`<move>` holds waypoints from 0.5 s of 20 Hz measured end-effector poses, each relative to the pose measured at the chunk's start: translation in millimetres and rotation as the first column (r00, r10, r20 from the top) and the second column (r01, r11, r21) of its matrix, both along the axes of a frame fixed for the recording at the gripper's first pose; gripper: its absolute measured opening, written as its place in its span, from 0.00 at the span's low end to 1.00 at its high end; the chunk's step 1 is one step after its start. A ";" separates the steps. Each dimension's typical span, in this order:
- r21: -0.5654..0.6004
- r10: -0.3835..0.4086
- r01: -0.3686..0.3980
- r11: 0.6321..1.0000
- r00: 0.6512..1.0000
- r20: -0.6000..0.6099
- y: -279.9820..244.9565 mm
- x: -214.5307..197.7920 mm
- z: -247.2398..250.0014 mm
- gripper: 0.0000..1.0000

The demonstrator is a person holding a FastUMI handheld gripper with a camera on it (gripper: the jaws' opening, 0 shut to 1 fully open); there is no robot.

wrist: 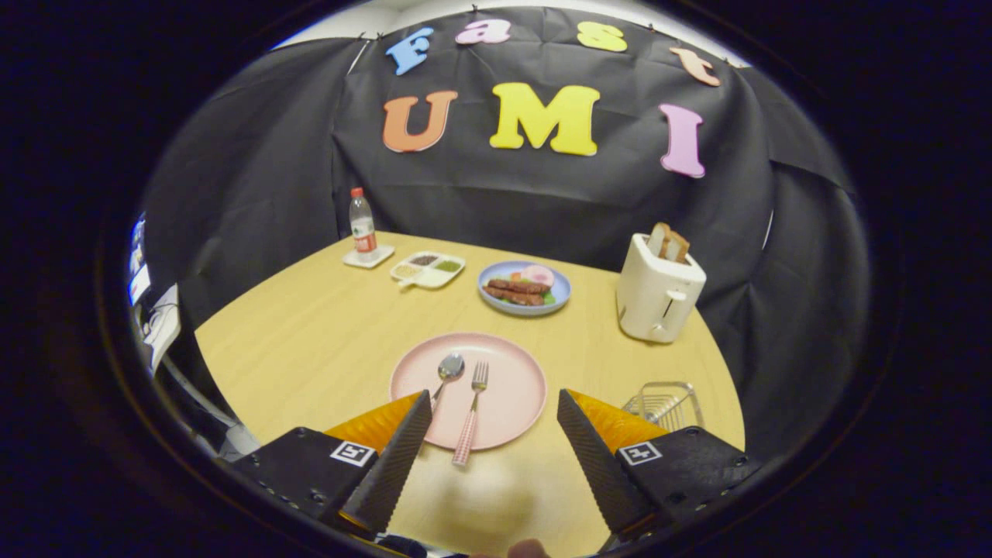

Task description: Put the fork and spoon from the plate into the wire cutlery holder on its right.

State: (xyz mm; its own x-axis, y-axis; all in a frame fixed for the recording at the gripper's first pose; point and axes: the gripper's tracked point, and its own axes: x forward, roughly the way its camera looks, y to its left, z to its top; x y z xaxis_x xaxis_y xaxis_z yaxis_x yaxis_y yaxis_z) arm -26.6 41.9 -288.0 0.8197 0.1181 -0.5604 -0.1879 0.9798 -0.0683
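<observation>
On the pink plate [511, 403], spoon [448, 372] and fork [471, 411] lie untouched; the gripper [494, 407] hovers, fingers apart. Recommend straddling one handle squarely before closing.

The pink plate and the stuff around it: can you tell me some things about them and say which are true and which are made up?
1. The fork and spoon both lie on the pink plate. True.
2. The gripper is shut on the fork. False: its fingers are wide apart, touching nothing.
3. The wire cutlery holder already holds the spoon. False: no cutlery shows in it, and the spoon is on the plate.
4. Toast sticks out of the white toaster. True.
5. The blue plate beyond the pink one has no food on it. False: it holds food.
</observation>
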 end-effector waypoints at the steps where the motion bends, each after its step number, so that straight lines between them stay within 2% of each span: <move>1: -0.007 0.008 -0.008 1.000 1.000 -0.026 1.9 -0.4 -12.1 0.98; 8: -0.021 0.018 -0.021 1.000 0.986 -0.165 10.9 -8.6 -66.8 0.96; 10: -0.026 0.013 -0.018 0.999 0.980 -0.197 10.9 -10.3 -77.7 0.78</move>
